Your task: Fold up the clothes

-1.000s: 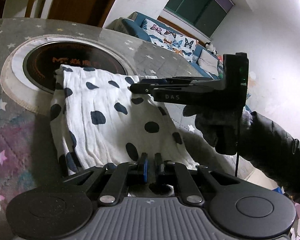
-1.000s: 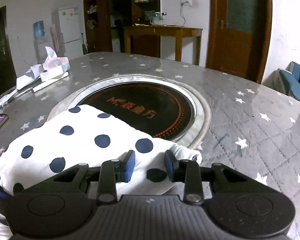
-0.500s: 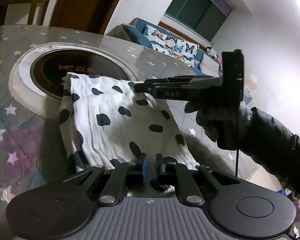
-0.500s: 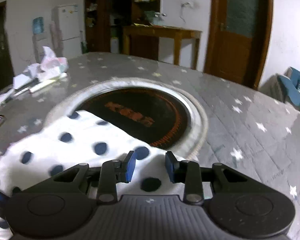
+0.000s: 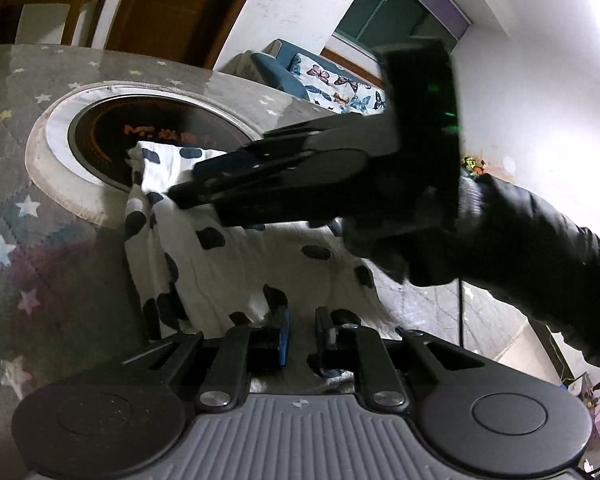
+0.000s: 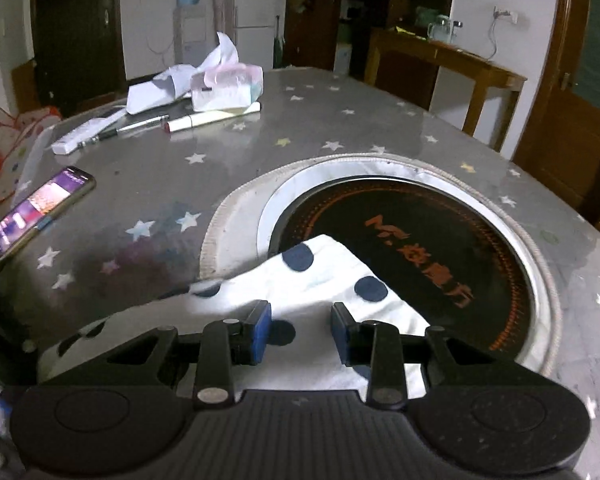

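The white cotton garment with navy polka dots lies low in the frame's centre as a flat, layered rectangle, one corner over the round black hob set into the grey star-printed table. It looks partly folded; I cannot tell how many folds remain. The left gripper stands narrowly parted at the near hem, holding nothing visible. The right gripper gapes wide over the cloth. Orange hob lettering begins "MT"; the rest is unreadable.
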{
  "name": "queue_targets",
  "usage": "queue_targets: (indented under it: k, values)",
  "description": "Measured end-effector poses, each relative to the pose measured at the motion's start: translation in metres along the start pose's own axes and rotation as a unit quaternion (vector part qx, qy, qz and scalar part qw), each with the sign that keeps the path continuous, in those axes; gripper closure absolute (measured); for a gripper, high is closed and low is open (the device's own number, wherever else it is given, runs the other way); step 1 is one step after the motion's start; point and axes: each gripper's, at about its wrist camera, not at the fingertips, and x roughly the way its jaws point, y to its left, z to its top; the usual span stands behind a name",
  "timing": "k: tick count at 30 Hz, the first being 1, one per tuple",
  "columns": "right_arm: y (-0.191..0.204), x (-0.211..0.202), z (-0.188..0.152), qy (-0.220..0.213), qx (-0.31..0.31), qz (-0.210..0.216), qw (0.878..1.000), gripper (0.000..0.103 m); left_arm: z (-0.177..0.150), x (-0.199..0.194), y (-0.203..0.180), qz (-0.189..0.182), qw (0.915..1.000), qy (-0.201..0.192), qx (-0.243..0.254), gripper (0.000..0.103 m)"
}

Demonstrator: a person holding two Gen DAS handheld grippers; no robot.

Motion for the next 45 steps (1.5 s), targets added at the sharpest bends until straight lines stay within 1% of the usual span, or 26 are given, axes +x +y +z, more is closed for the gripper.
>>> queue_targets:
  k: [2,13,17,20,23,27,31,33,36,40,45]
  values:
    - [-0.001,0.005,0.003,0.0,0.004,0.0,1.0,0.071,-0.001,0.001,0.001,-0.001,1.0,0.0,-0.003,0.088]
    - [-0.013,0.001,0.015,-0.019,0.026,0.008,0.999,0.071,-0.003,0.001,0.008,-0.008,0.9997,-0.005,-0.02,0.088]
    - [0.004,-0.027,0.003,-0.017,-0.003,0.036,0.999,0.07,-0.003,0.003,0.01,-0.01,0.9997,-0.006,-0.022,0.088]
    - [0.019,-0.035,-0.007,-0.008,-0.022,0.058,0.998,0.07,-0.003,0.002,0.01,-0.011,0.9997,-0.007,-0.023,0.088]
    - [0.033,-0.03,-0.01,-0.004,-0.042,0.067,0.997,0.07,-0.003,0.002,0.009,-0.008,0.9997,-0.007,-0.022,0.088]
    - [0.036,-0.019,-0.009,-0.013,-0.038,0.07,0.997,0.07,-0.003,0.003,0.009,-0.003,0.9997,-0.007,-0.021,0.088]
    - [0.035,-0.024,-0.008,-0.021,-0.03,0.066,0.997,0.07,-0.003,0.003,0.009,-0.002,0.9997,-0.007,-0.024,0.088]
    - [0.029,-0.036,-0.011,-0.028,-0.014,0.063,0.998,0.07,-0.004,0.003,0.008,-0.002,0.9997,-0.007,-0.023,0.088]
    - [0.019,-0.056,-0.02,-0.04,0.004,0.044,0.998,0.07,-0.004,0.003,0.008,-0.002,0.9997,-0.007,-0.023,0.088]
    - [0.007,-0.081,-0.044,-0.047,0.046,0.024,0.998,0.07,-0.004,0.002,0.009,-0.003,0.9997,-0.007,-0.023,0.088]
    - [0.01,-0.097,-0.076,-0.048,0.079,0.014,0.996,0.068,-0.004,0.003,0.009,-0.003,0.9997,-0.006,-0.024,0.088]
